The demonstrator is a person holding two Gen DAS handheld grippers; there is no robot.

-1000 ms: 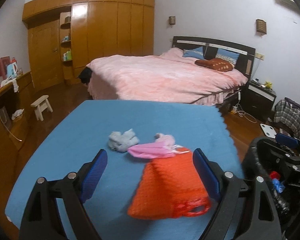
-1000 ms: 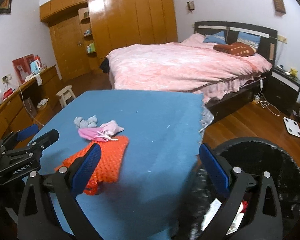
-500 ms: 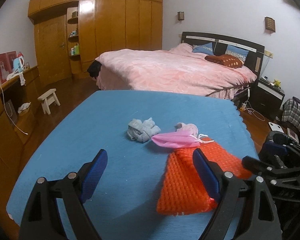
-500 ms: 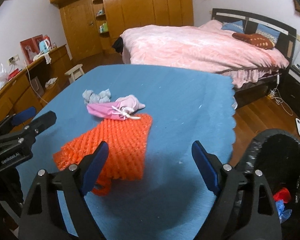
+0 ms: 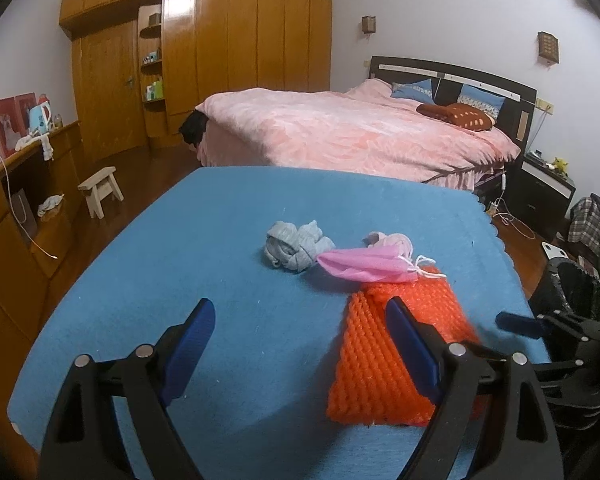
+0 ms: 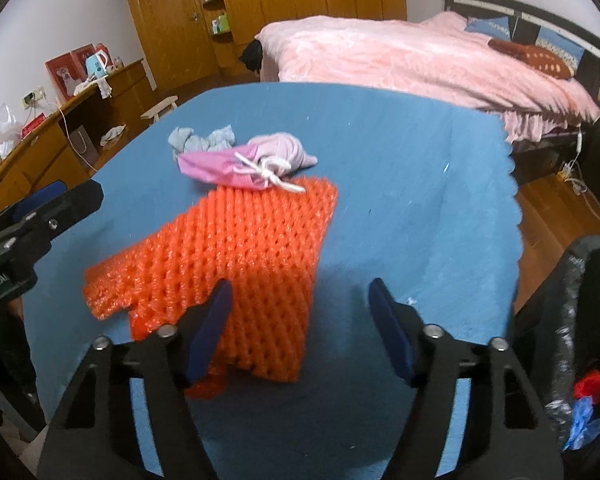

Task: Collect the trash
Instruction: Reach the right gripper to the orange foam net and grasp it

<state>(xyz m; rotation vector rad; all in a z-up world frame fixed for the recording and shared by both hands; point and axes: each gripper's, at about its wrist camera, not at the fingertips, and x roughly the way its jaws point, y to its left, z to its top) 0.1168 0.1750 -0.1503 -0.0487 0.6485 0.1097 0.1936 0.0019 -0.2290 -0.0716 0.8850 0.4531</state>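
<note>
An orange foam net (image 6: 236, 260) lies flat on the blue table (image 6: 400, 168); it also shows in the left wrist view (image 5: 384, 356). A pink face mask (image 5: 364, 266) with white loops rests on its far edge, next to a pale pink wad (image 6: 284, 148) and a crumpled grey cloth (image 5: 296, 244). My right gripper (image 6: 300, 316) is open and empty, low over the net's near right edge. My left gripper (image 5: 300, 332) is open and empty above the table, left of the net. A black trash bin (image 6: 580, 320) stands at the table's right side.
The bin holds red and blue scraps (image 6: 584, 400). A pink bed (image 5: 352, 132) stands beyond the table. A wooden desk (image 5: 24, 200) and a small stool (image 5: 100, 190) are on the left. A nightstand (image 5: 544, 188) and cables are on the right.
My right gripper has swung left from over the bin and come down over the orange net. My left gripper has shifted left, so the net now sits to its right. Both stayed open.
</note>
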